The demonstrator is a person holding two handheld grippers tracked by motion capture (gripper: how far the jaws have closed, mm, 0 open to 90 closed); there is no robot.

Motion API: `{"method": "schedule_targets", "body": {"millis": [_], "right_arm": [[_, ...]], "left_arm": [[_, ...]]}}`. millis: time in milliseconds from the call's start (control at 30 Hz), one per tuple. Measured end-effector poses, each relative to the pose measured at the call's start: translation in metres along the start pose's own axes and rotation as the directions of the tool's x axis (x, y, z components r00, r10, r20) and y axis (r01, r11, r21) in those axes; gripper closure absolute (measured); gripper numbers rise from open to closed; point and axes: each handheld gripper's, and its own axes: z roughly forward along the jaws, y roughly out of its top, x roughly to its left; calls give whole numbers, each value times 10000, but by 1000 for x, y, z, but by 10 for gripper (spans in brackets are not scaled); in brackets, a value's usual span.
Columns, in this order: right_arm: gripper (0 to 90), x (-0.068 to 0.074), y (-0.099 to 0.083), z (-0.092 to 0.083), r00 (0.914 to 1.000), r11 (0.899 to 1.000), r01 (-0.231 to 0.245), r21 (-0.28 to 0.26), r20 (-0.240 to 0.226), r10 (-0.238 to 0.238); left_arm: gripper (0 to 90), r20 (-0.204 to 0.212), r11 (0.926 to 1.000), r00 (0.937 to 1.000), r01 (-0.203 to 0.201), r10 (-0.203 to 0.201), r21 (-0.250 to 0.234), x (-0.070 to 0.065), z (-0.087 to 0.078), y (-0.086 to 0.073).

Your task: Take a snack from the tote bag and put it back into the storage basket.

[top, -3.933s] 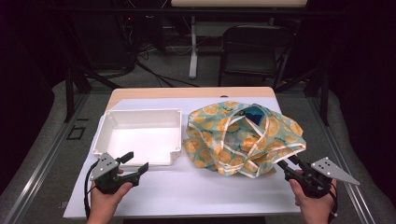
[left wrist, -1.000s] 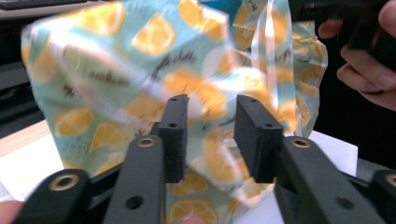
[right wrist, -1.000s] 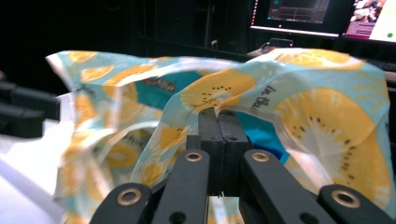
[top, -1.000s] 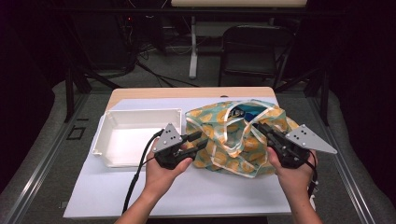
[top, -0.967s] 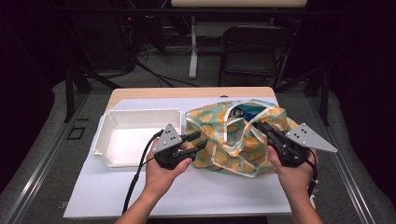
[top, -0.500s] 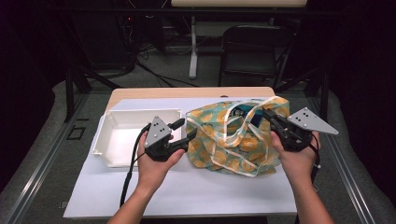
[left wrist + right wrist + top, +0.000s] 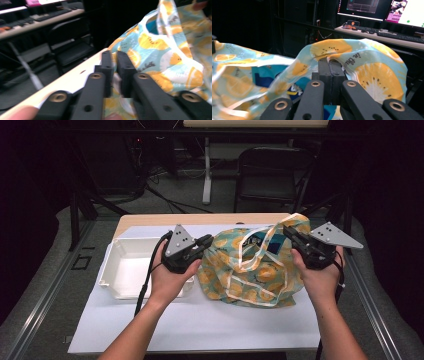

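1. Left gripper (image 7: 113, 55): black, hard-edged fingers (image 7: 125, 67) had just been closing and stood nearly together, a fold of bag cloth pinched between them at the bag's left rim.
2. Right gripper (image 7: 329, 62): fingers (image 7: 337, 70) clamped tight on the opposite rim, the cloth bunched over their tips.
3. Step in hand, as judged: spreading the mouth of the bag, each gripper holding one side and lifting it off the table.
4. Next move, as judged: draw the two rims apart and keep them raised so the opening stays wide; both pinches must hold, since thin cloth slips easily.
5. Fabric bag (image 7: 250, 270): soft, limp, crumpled; pale blue with an orange citrus-slice print and cream-edged loop handles (image 7: 260, 240). It sat near the table's right half, toward the far edge, bottom resting on the surface, a dark blue item partly seen inside.
6. White bin (image 7: 127, 270): rigid, rectangular, shallow, smooth-walled, at the left side.
7. Table (image 7: 200, 320): flat, white-topped, with a pale wooden far edge.
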Motion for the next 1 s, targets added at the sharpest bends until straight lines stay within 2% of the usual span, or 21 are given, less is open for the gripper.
{"method": "schedule_targets", "body": {"millis": [67,100,167,200,233,267,300,333,367,400,433,467,500,567,600,633,733,767,867,933,1000], "right_arm": [[900,-3,3,4,9999,10000,65,69,88,-65],[900,-4,4,5,9999,10000,42,86,147,-43],[900,-9,8,6,9996,9999,-79,83,266,77],[900,-12,9,8,9993,9998,-194,76,306,191],[900,-15,10,10,9987,9991,-361,228,371,352],[900,-19,9,13,9977,9974,-534,486,446,513],[900,-23,6,17,9963,9951,-686,717,571,646],[900,-28,0,22,9941,9903,-884,1070,724,810],[900,-29,-4,25,9933,9877,-995,1208,714,913],[900,-31,-7,27,9930,9848,-1039,1395,710,947],[900,-32,-12,30,9931,9822,-1026,1576,725,921],[900,-33,-16,33,9932,9794,-1041,1732,700,932],[900,-33,-21,34,9925,9758,-1151,1862,624,1051],[900,-35,-27,35,9906,9723,-1358,1904,452,1295],[900,-34,-29,34,9899,9720,-1407,1883,423,1351],[900,-34,-29,33,9898,9720,-1415,1877,412,1362],[900,-34,-29,30,9907,9746,-1353,1788,362,1309],[900,-33,-28,29,9907,9762,-1353,1695,344,1313],[900,-31,-25,27,9912,9782,-1316,1609,328,1280],[900,-30,-24,27,9909,9785,-1348,1559,274,1321],[900,-28,-25,27,9912,9789,-1325,1557,275,1297]], "left_arm": [[889,-39,9999,9999,107,-107,118,5,3,3],[891,16,9994,9995,307,-307,150,10,4,3],[895,109,9954,9956,933,-936,234,22,9,1],[895,170,9898,9899,1400,-1405,282,29,11,0],[895,350,9801,9798,1955,-1967,360,37,14,-3],[895,470,9638,9633,2618,-2641,494,45,18,-7],[894,499,9374,9383,3374,-3423,867,54,24,-14],[893,457,9255,9280,3636,-3698,1063,58,27,-18],[893,326,9173,9231,3761,-3832,1309,60,30,-22],[892,211,9135,9235,3752,-3829,1571,61,35,-27],[892,204,9139,9278,3629,-3724,1817,62,38,-31],[889,177,9157,9328,3496,-3599,1980,60,40,-35],[879,194,9214,9399,3298,-3408,2054,58,41,-37],[802,381,9366,9475,3070,-3175,1687,55,36,-39],[745,278,9431,9519,2982,-3053,1469,53,32,-38],[694,227,9527,9581,2813,-2856,1151,51,26,-35],[601,312,9702,9700,2399,-2410,354,46,13,-26],[584,381,9756,9749,2193,-2195,81,43,9,-22],[543,527,9907,9902,1314,-1294,-344,29,4,-11],[503,989,9953,9914,900,-861,-356,19,7,-7],[425,1377,9981,9891,561,-519,-262,8,14,-5]]}}
